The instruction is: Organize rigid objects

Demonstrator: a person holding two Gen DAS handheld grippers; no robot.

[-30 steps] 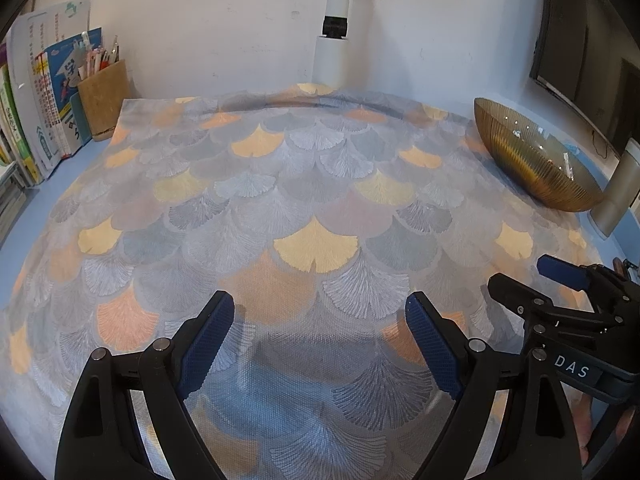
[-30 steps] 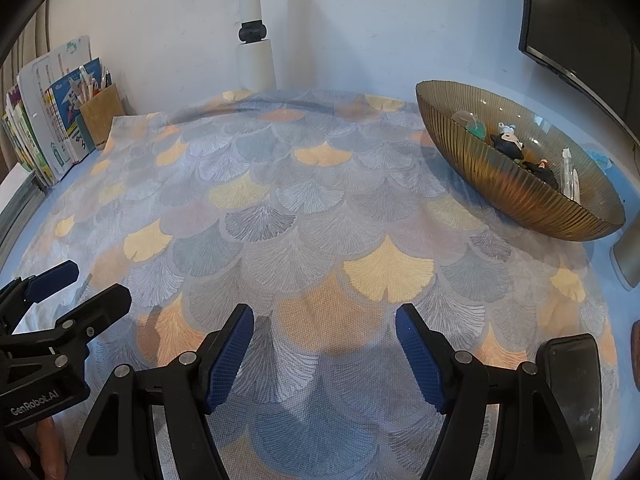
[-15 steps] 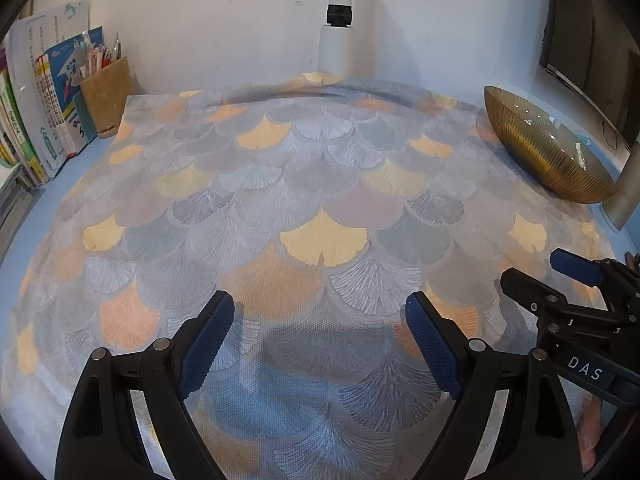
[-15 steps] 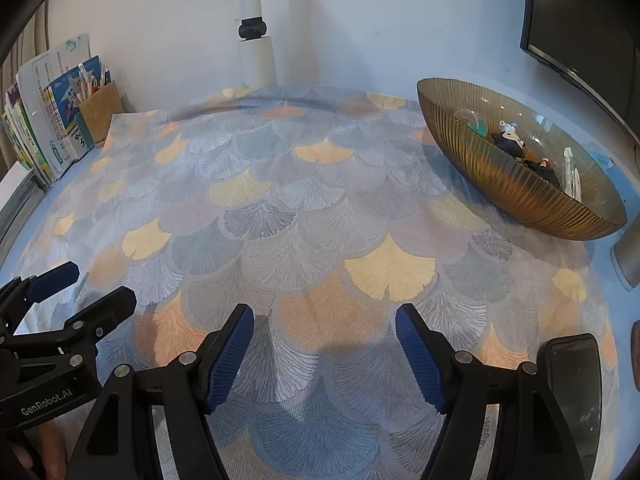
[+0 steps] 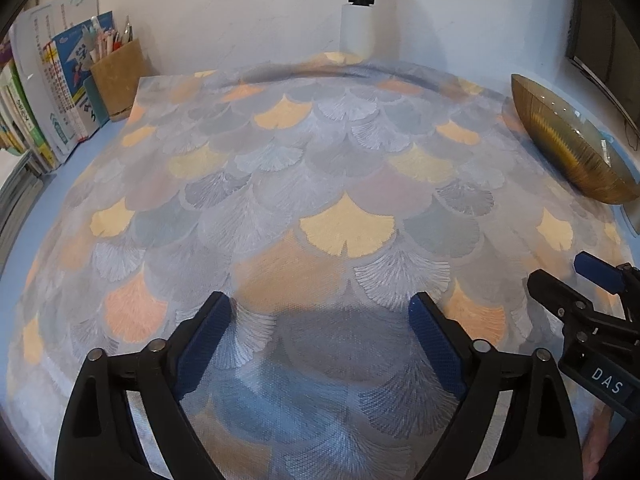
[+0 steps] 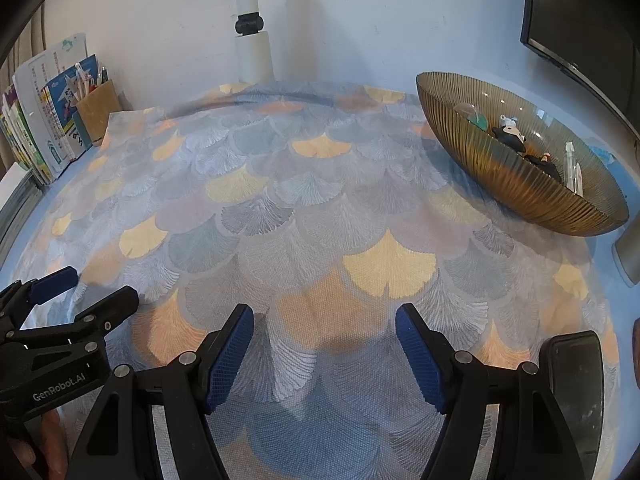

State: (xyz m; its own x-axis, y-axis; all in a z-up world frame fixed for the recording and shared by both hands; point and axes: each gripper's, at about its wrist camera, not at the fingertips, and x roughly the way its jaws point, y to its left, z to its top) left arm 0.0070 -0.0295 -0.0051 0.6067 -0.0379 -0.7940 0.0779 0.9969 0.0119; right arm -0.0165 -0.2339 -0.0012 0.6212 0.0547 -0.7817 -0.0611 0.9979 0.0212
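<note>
Spanning the desk, a fan-patterned mat (image 5: 320, 184); left claw (image 5: 320, 336) and right claw (image 6: 325, 344) wide apart, empty.

A fan-patterned mat (image 5: 280, 184) in grey, yellow and orange covers most of the blue table (image 5: 16, 248). At its far left corner stands a brown pen holder (image 5: 116, 76) stuffed with pens, books (image 5: 56, 92) leaning just beside it. A white post (image 6: 254, 40) rises by the wall — a dark screen (image 6: 580, 12) hangs right.
</note>
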